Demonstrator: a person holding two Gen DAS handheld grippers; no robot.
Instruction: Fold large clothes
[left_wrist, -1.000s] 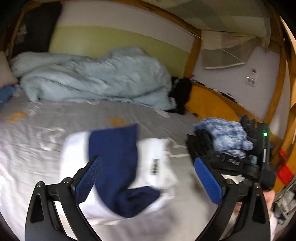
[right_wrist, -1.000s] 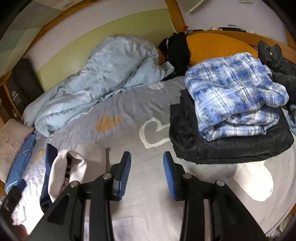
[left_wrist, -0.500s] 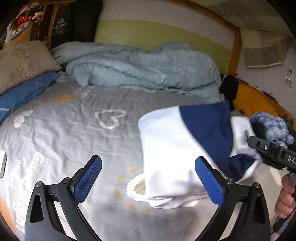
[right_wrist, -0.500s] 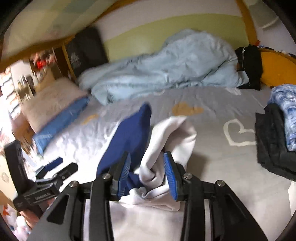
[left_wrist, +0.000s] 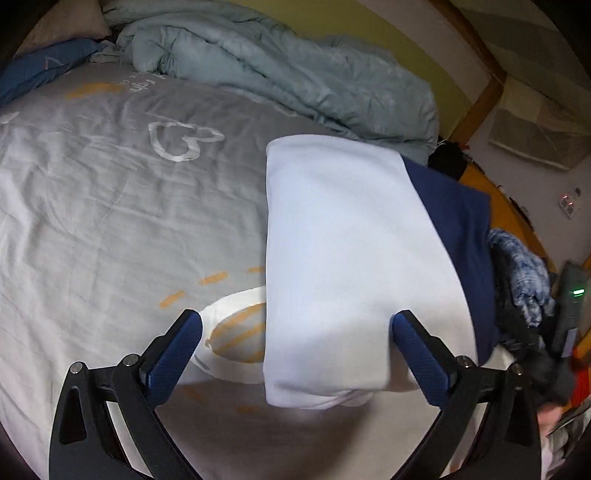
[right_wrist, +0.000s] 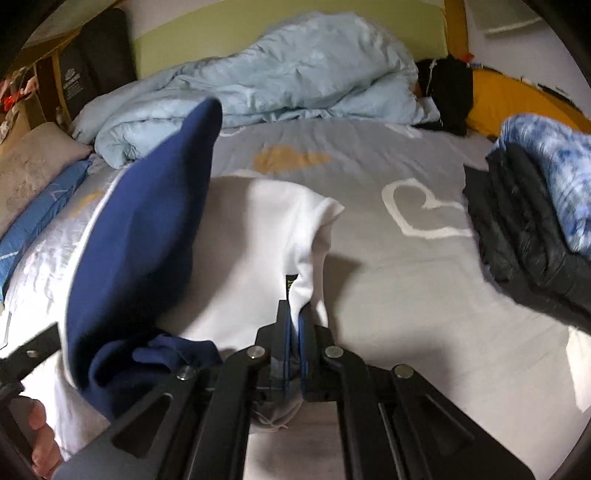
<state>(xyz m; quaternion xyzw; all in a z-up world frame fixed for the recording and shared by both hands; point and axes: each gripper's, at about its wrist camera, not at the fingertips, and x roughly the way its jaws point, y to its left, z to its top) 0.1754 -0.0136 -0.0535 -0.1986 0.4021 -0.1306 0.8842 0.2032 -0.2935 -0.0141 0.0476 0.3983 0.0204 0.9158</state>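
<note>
**Garment lifted by one edge above the bed**

Garment (left_wrist: 347, 258), white with navy panels, is seen from the left wrist hanging above the grey bedsheet (left_wrist: 110, 206); the left gripper (left_wrist: 295, 328) is spread wide and nothing is held in it, probably so that a free edge can be taken next.

From the right wrist, the right gripper (right_wrist: 294, 328) is closed on the white hem, so the cloth hangs from that side; the folded pile (right_wrist: 535, 221) is kept apart at the right.

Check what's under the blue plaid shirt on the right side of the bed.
The blue plaid shirt lies on a folded black garment, which rests on the grey bedsheet. Anything beneath that garment is covered.
</note>
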